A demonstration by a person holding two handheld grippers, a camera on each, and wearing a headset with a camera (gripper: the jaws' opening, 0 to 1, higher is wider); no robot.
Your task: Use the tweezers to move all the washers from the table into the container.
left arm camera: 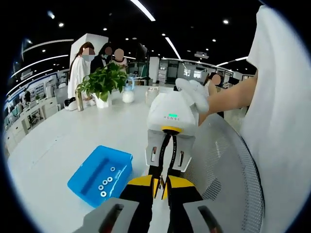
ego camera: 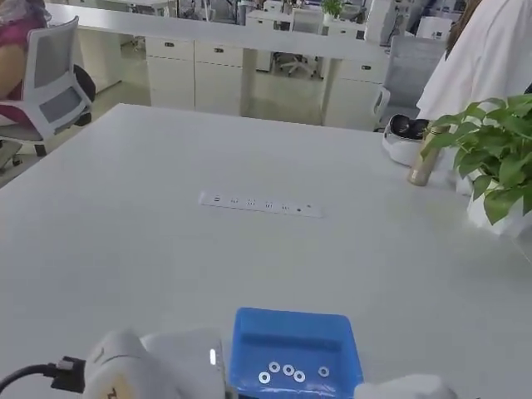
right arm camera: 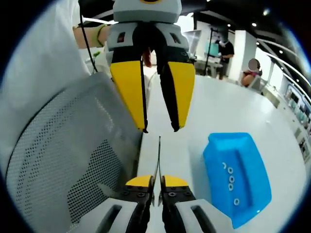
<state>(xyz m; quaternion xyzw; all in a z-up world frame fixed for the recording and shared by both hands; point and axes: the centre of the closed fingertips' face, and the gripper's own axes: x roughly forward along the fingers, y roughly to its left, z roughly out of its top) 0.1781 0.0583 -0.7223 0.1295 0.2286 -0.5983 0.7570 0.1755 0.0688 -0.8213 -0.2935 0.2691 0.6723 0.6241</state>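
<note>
Right gripper (right arm camera: 157, 180) fingers pinch tweezers (right arm camera: 159, 158), long axis pointing ahead at left gripper (right arm camera: 160, 129), fingers spread; container (right arm camera: 215, 158) beside, washers (right arm camera: 230, 177) inside.

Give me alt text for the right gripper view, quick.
The right gripper, jaws shut, holds thin metal tweezers pointing toward the left gripper, whose yellow jaws stand apart. A blue plastic container with small metal washers sits at the view's right on the white table.

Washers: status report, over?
Left gripper fingers open; right gripper shut on tweezers. Washers lie in blue container. Power strip sits beyond container, not in the way.
</note>
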